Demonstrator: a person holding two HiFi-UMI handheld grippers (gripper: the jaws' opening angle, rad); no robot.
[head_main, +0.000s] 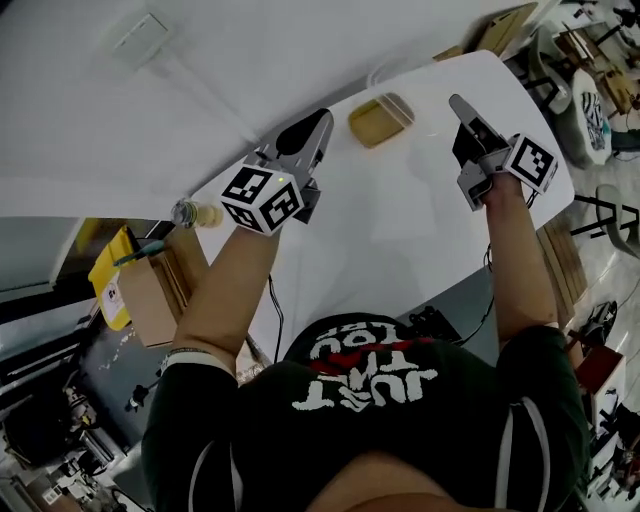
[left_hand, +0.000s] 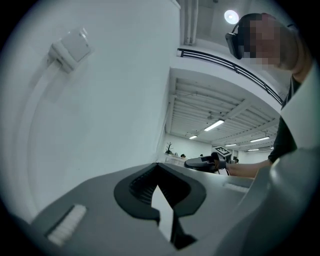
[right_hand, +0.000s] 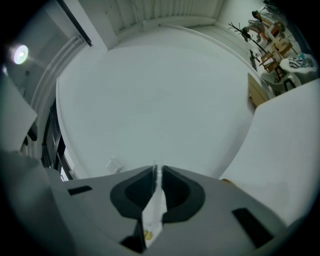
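White table (head_main: 400, 220) — tan box (head_main: 380, 120) lying near wall-side edge.

Dish (head_main: 380, 120) on the table (head_main: 400, 240), bottle (head_main: 195, 213) leftward

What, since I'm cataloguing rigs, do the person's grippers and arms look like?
The left gripper and right gripper are grey, tapering bodies with black ribbed pads. Each carries a white cube with black square markers. The arms are bare; the black T-shirt has white-and-red print and white-striped short sleeves.
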